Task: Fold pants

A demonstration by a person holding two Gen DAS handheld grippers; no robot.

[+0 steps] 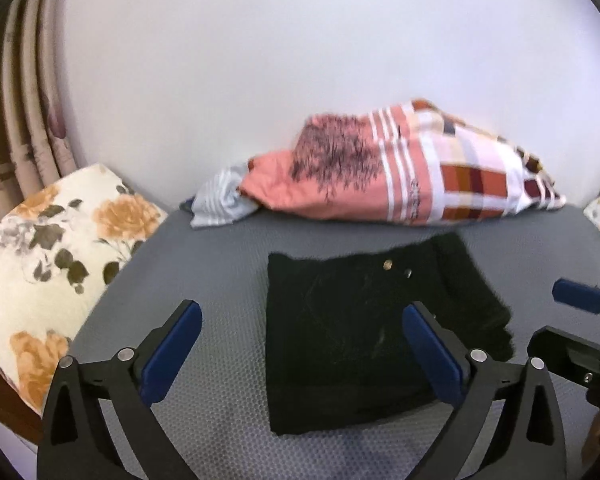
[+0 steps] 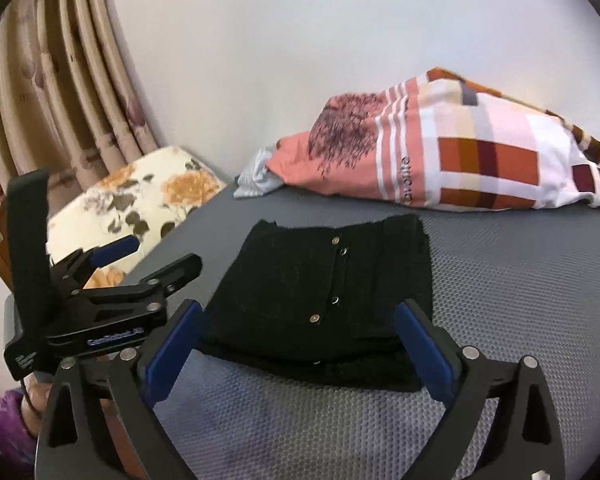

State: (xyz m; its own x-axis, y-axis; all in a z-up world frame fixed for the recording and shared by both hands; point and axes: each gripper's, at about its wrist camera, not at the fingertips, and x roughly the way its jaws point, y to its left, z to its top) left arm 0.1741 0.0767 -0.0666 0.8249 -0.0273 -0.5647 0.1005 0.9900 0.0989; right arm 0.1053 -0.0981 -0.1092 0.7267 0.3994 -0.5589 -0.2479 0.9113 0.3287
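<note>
The black pants [image 1: 352, 336] lie folded into a compact rectangle on the grey textured mat [image 1: 204, 264], with metal snaps showing on top; they also show in the right wrist view [image 2: 324, 296]. My left gripper [image 1: 302, 320] is open and empty, held just above the near edge of the pants. My right gripper [image 2: 298, 320] is open and empty, hovering at the near side of the pants. The right gripper shows at the right edge of the left wrist view [image 1: 568, 316]. The left gripper shows at the left of the right wrist view [image 2: 148, 258].
A pink and plaid pillow [image 1: 400, 172] lies at the far edge of the mat against the white wall, with a striped cloth [image 1: 224, 200] beside it. A floral cushion [image 1: 48, 256] lies to the left. Curtains [image 2: 60, 92] hang at the far left.
</note>
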